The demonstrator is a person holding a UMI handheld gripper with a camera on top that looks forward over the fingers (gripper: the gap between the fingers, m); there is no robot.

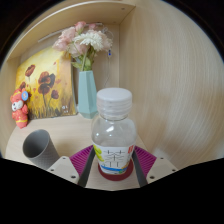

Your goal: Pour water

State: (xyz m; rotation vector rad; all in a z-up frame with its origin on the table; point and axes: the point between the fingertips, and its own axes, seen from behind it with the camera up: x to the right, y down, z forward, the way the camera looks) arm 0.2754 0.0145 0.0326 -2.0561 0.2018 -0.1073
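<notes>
A clear water bottle (113,125) with a white cap and a printed label stands upright between my fingers. My gripper (113,162) is shut on the bottle, both fingers pressing its lower sides, with the pink pads (84,160) showing on either side. A grey cup (40,147) lies tilted, its open mouth towards me, on the light wooden table (70,135) just left of the left finger. I cannot tell whether the bottle's base touches the table.
A teal vase (87,95) with pink and white flowers (83,40) stands behind the bottle. A poppy painting (45,85) leans on the back wall, with a small red toy figure (19,107) at its left. A light wall (175,70) lies to the right.
</notes>
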